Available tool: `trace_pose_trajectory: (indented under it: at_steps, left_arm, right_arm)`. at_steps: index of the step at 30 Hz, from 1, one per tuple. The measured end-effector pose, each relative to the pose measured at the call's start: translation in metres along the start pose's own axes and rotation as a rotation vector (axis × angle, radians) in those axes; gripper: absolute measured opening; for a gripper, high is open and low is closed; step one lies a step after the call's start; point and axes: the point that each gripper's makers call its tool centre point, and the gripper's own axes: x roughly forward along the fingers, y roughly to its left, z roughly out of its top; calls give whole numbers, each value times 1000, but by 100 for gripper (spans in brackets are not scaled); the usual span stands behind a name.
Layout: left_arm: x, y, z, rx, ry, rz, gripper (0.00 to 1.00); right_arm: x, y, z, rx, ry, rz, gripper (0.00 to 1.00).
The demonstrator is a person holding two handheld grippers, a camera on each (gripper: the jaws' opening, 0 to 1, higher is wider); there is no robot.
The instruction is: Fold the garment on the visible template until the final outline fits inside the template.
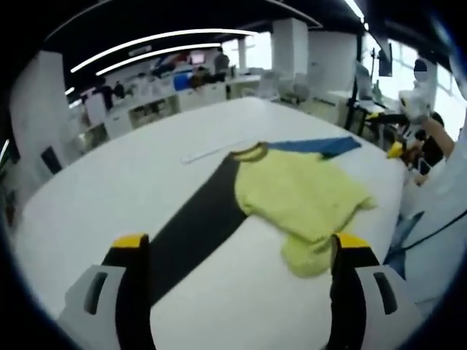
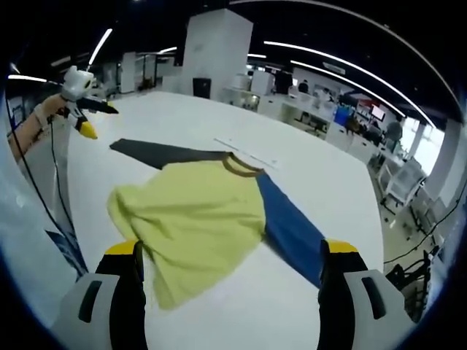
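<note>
A yellow garment (image 1: 299, 197) lies crumpled on the white worktop (image 1: 109, 197), away from its edges, draped over the junction of a black template strip (image 1: 193, 219) and a blue template strip (image 2: 288, 226). The left gripper (image 1: 237, 255) hovers above with jaws spread and empty; the right gripper (image 2: 230, 259) is likewise spread, holding nothing.

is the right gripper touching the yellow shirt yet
Cannot tell. In the right gripper view the open right gripper frames the yellow shirt, and its near edge meets one jaw tip; overlap or contact is unclear.
</note>
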Motion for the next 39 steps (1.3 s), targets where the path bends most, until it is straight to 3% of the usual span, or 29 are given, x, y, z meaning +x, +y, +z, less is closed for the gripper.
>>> trace_pose_trajectory:
  at_steps: [17, 39]
  left_arm:
    - [-3, -5, -4, -12, 0, 3, 99]
    - [-1, -4, -2, -2, 10, -5, 99]
  right_arm:
    - [-5, 2, -12, 26, 16, -9, 100]
    - [-5, -4, -8, 38, -1, -25, 100]
